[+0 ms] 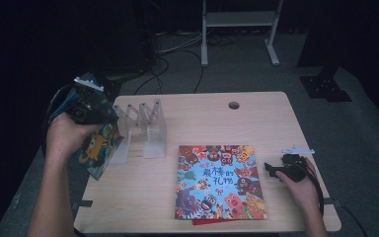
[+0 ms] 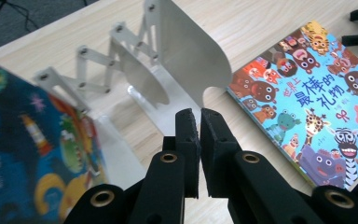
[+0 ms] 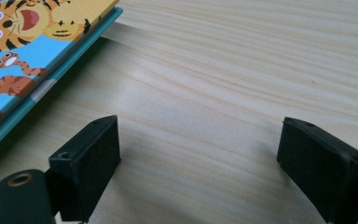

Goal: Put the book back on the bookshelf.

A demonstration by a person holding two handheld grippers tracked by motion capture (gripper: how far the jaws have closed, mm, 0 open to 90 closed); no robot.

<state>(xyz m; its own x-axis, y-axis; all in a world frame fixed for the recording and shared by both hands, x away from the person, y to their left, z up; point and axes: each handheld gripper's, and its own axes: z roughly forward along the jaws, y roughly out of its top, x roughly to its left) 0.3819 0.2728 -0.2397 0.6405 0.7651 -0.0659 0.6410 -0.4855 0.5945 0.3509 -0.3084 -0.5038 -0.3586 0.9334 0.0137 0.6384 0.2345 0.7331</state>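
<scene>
The dark book [image 1: 96,148] sits at the table's [image 1: 256,118] left edge, tilted, just left of the rack [image 1: 145,126]. Its upper part is hidden behind your left hand [image 1: 66,136] and left gripper [image 1: 109,116], and a corner hangs past the table edge. What props it up is hard to tell. In the left gripper view it [image 2: 23,154] is blurred and cut off at the frame's left: deep blue cover, orange and green cartoon shapes, no readable title.

Your left gripper [image 2: 200,119] is pinched almost closed, with only a thin slit between the pads and nothing in it. It points over the rack's [image 2: 186,60] white plates.

The animal book [image 1: 219,182] lies flat at the table's front middle, with a bright blue cover crowded with cartoon animals. A red edge shows under its near side, too little to identify.

Your right gripper [image 1: 269,169] rests just right of that book, jaws spread wide over bare wood [image 3: 196,149], gripping nothing. A corner of the book [image 3: 23,51] is at the upper left there.
</scene>
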